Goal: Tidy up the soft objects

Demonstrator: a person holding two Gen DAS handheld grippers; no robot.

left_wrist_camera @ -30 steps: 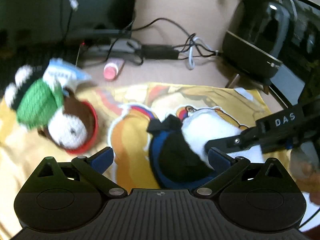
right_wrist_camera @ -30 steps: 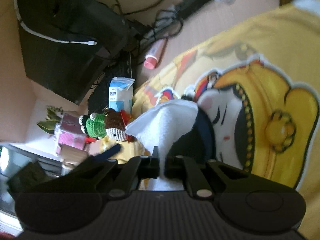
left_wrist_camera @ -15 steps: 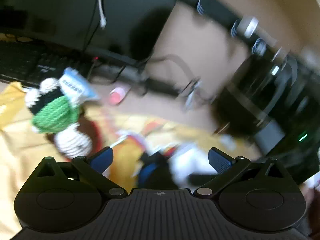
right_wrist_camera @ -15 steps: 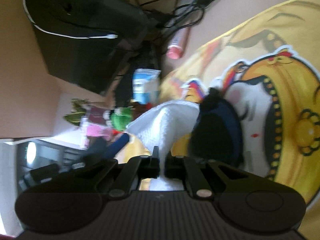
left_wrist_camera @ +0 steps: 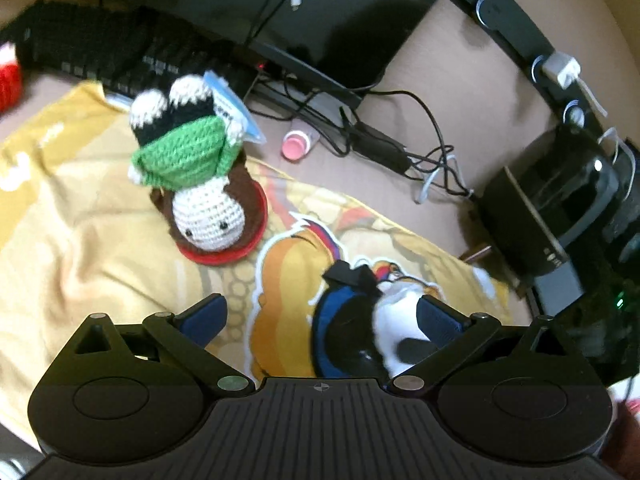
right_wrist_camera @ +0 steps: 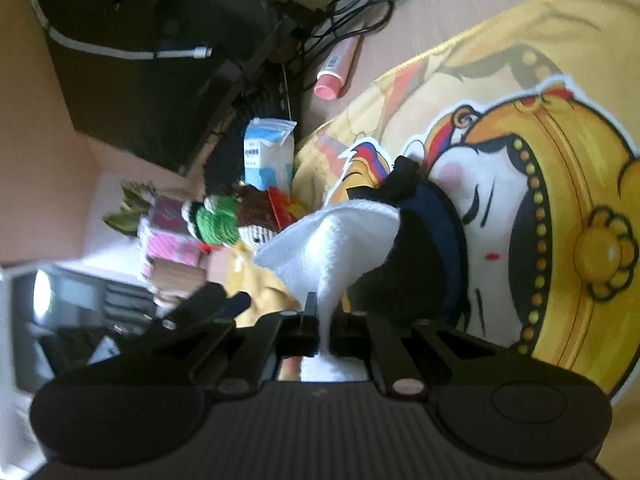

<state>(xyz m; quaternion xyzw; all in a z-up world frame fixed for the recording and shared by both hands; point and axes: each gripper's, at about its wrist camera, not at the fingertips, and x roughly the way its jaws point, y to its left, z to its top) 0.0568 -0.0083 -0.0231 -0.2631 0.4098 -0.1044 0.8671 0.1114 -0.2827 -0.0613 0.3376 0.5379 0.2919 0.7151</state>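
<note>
A black, white and blue plush toy [left_wrist_camera: 352, 332] lies on a yellow printed cloth [left_wrist_camera: 80, 240]. My right gripper [right_wrist_camera: 328, 312] is shut on a pinched fold of the plush toy's [right_wrist_camera: 336, 236] white fabric. My left gripper [left_wrist_camera: 320, 316] is open just above the cloth. The plush sits between its blue pads [left_wrist_camera: 436, 316], close to the right one and not pressed. A crocheted doll [left_wrist_camera: 192, 176] in green and cream stands head-down on a brown, red-rimmed disc [left_wrist_camera: 248, 236], up and left of the left gripper.
Behind the cloth are a black keyboard [left_wrist_camera: 100, 52], a monitor [left_wrist_camera: 320, 8] and tangled cables [left_wrist_camera: 400, 148]. A pink-capped tube [left_wrist_camera: 296, 146] and a blue-white packet [right_wrist_camera: 268, 156] lie near the doll. A black appliance [left_wrist_camera: 560, 208] stands at the right.
The left gripper has rolled and shifted sideways, so its view tilts and the doll sits higher in it. The right gripper stays shut on the plush's white fabric.
</note>
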